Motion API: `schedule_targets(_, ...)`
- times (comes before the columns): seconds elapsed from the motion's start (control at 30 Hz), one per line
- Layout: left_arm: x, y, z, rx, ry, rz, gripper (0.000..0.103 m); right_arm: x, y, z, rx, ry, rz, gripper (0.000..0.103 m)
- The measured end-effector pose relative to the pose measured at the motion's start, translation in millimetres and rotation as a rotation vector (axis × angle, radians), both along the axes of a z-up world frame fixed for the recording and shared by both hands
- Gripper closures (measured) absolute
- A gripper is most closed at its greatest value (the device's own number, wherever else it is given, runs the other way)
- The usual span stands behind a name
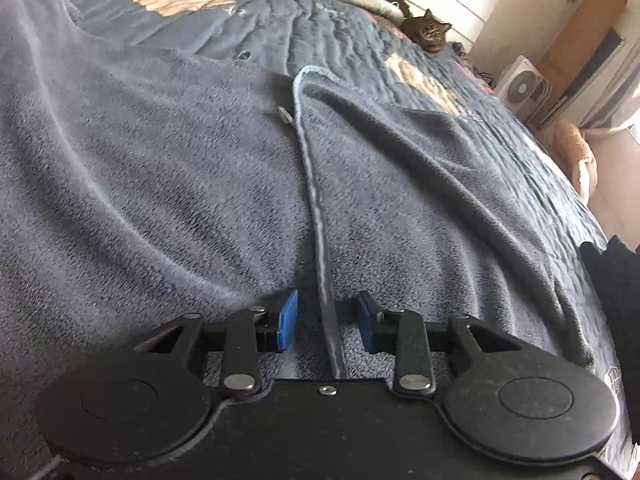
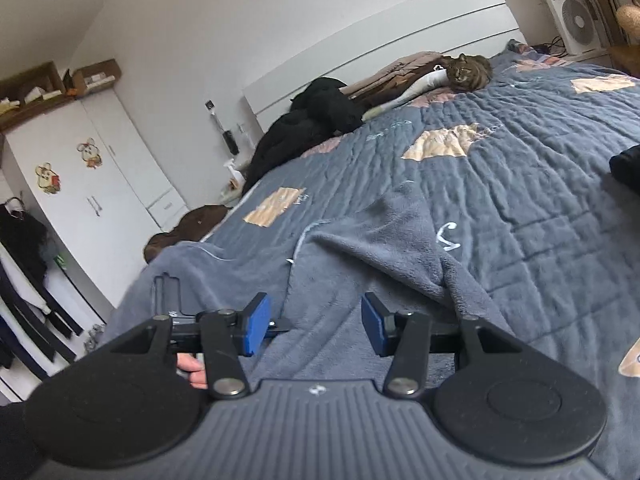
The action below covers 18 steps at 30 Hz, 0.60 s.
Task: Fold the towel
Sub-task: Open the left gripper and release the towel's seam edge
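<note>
A wide bed [image 2: 540,184] fills both views, covered by a quilted blue-grey bedspread [image 2: 500,152] with tan patches, and a white headboard [image 2: 400,36] stands at its far end. On the near part of the bedspread lies the grey towel [image 1: 140,168], rumpled, with one side turned over onto the rest so that its hemmed edge [image 1: 310,176] runs as a raised ridge straight toward the left wrist camera. A heap of dark clothing [image 2: 316,120] sits near the headboard, and beside it a tabby cat [image 2: 468,70] lies on the bed. A white box fan [image 2: 576,20] stands on the floor past the bed's far corner. The left hand-held gripper [image 1: 328,326] rests low on the towel, its blue pads [image 1: 289,320] apart with the hemmed edge passing between them, touched by neither pad. The right hand-held gripper [image 2: 316,330] hangs above the towel with its jaws wide and nothing between them. Part of a hand [image 2: 192,370] shows behind its left finger.
</note>
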State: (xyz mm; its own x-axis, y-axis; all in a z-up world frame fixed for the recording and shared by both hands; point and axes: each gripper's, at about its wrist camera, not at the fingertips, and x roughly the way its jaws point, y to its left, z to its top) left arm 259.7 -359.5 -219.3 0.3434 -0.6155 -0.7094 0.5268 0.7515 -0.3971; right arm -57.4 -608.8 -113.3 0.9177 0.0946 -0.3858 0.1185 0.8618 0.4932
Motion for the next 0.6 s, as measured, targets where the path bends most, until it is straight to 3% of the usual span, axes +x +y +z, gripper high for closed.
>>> schedule_targets(0.1,-3.6,-0.7,5.2,-0.011,0.006,-0.024,0.097,4.3,-0.4,0.1,0.002,0.001,0.002,0.054)
schedule_targets(0.33,6.8,19.3,28.6,-0.02,-0.029,0.056,0.098,4.6,-2.0,-0.7,0.022,0.0,0.005,0.054)
schedule_targets(0.47,5.4,13.8,29.6,0.078,-0.023,0.063,0.094,5.6,-3.2,-1.3,0.022,-0.001,0.005,0.054)
schedule_targets(0.53,-3.5,23.9,35.3,0.059,-0.043,0.114,0.093,6.2,-4.5,-2.7,0.022,0.005,-0.002,0.054)
schedule_targets(0.6,-18.9,41.0,44.6,-0.025,-0.039,0.197,0.093,6.7,-6.6,-4.2,0.023,0.009,-0.011,0.054)
